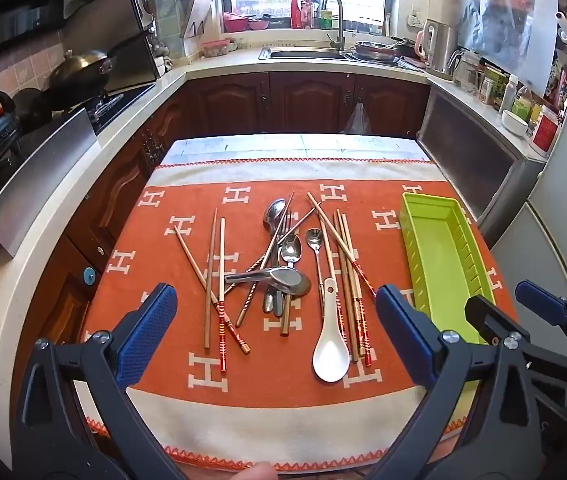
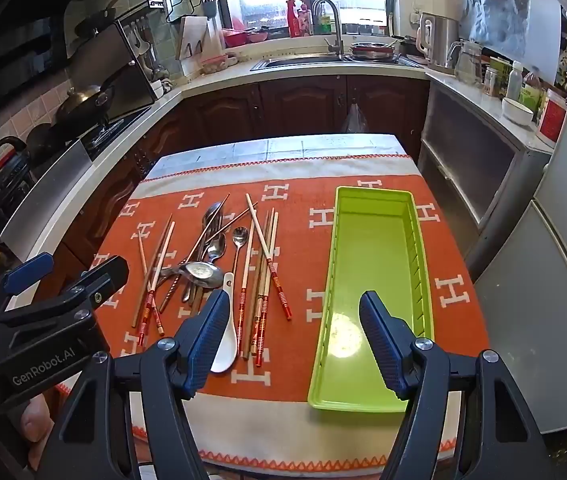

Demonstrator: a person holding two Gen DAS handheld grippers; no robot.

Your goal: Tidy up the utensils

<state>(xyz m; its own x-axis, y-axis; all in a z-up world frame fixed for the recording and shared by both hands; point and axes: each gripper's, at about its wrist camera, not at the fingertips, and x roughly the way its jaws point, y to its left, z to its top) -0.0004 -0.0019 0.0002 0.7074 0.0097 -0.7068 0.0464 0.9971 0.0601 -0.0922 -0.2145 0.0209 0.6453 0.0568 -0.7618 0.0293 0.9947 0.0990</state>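
Nearest the cameras, both tools hang over the front edge of the tabletop [image 1: 243, 440], tilted down and holding nothing: the left hand-held gripper [image 1: 277, 328] stands at its widest, its blue pads framing the heap of utensils, and the right hand-held gripper [image 2: 293, 336] is open somewhat less, with bare cloth and the tray's near corner between its pads. Just past them on the orange cloth [image 1: 155, 264] lies the white spoon [image 1: 330, 348], bowl toward the front, with chopsticks [image 1: 349, 280] beside it and more crossed farther left. Behind sits the tangle of metal spoons [image 1: 283, 278], overlapping one another. To the right, well apart from the heap, the green tray [image 2: 367, 398] runs front to back, empty. By my reading no sorting has begun; this is the approach before a first pick. The next move calls for choosing a loose outer piece, probably the white spoon or a free chopstick, lowering the pads to straddle it across its width, and closing without dragging its neighbours.
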